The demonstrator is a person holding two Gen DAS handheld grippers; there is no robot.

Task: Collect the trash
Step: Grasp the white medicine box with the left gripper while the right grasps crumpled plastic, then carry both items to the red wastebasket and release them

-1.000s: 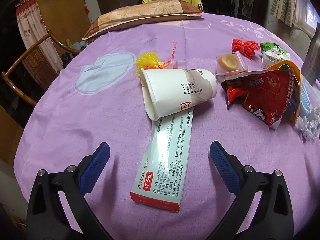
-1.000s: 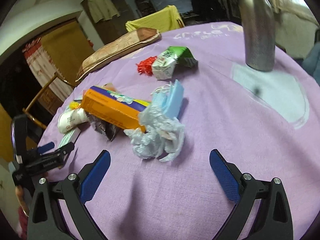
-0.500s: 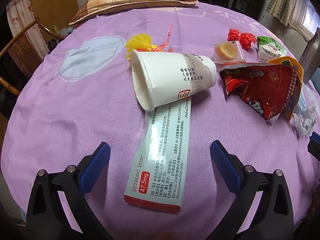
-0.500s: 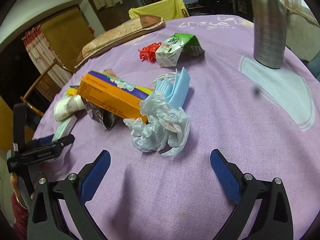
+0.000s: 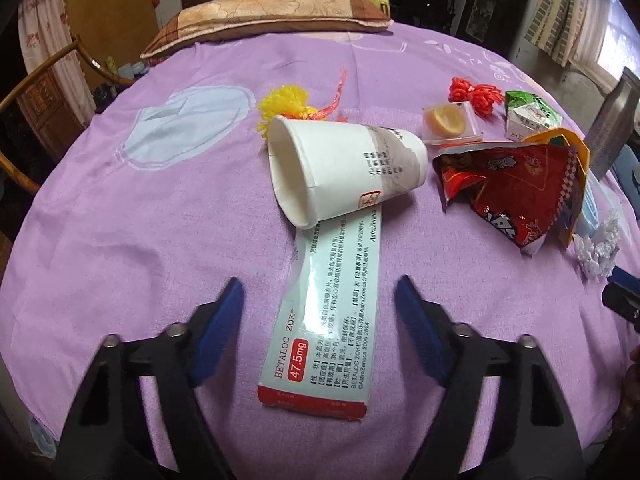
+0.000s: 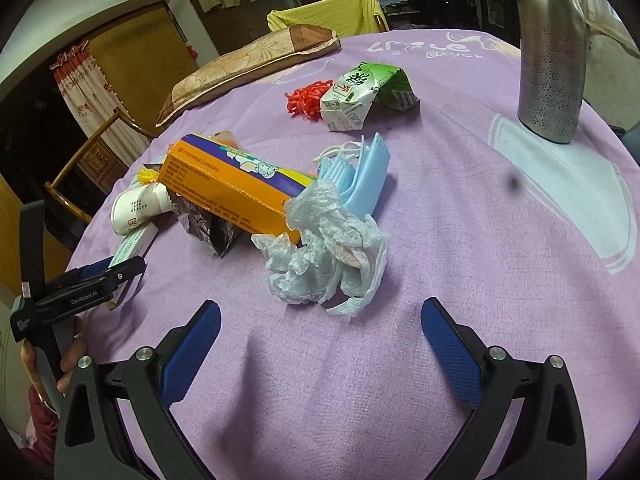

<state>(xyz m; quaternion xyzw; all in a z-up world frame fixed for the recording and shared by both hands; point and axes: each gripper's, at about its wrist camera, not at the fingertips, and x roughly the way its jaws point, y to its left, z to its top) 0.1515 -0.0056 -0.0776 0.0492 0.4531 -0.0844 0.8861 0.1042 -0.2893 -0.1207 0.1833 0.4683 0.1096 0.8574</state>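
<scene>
Trash lies on a purple-clothed table (image 5: 120, 240). A flat white medicine box (image 5: 332, 312) lies lengthwise between the fingers of my open left gripper (image 5: 320, 304), its far end under a tipped white paper cup (image 5: 344, 176). A red snack bag (image 5: 516, 192) lies to the right. My open right gripper (image 6: 320, 320) hovers just short of a crumpled clear plastic bag (image 6: 324, 260). Behind the bag lie blue face masks (image 6: 364, 172) and an orange box (image 6: 228, 192).
A green milk carton (image 6: 360, 96), red string (image 6: 304, 100), a yellow tassel (image 5: 284, 104) and a small clear tub with an orange slice (image 5: 450, 120) lie farther back. A tall metal bottle (image 6: 552, 48) stands at the right. A pillow (image 5: 264, 16) lies at the far edge. Wooden chair (image 5: 36, 92) at left.
My left gripper has moved forward over the medicine box and its fingers have narrowed a little. My right gripper has moved closer to the crumpled plastic bag.
</scene>
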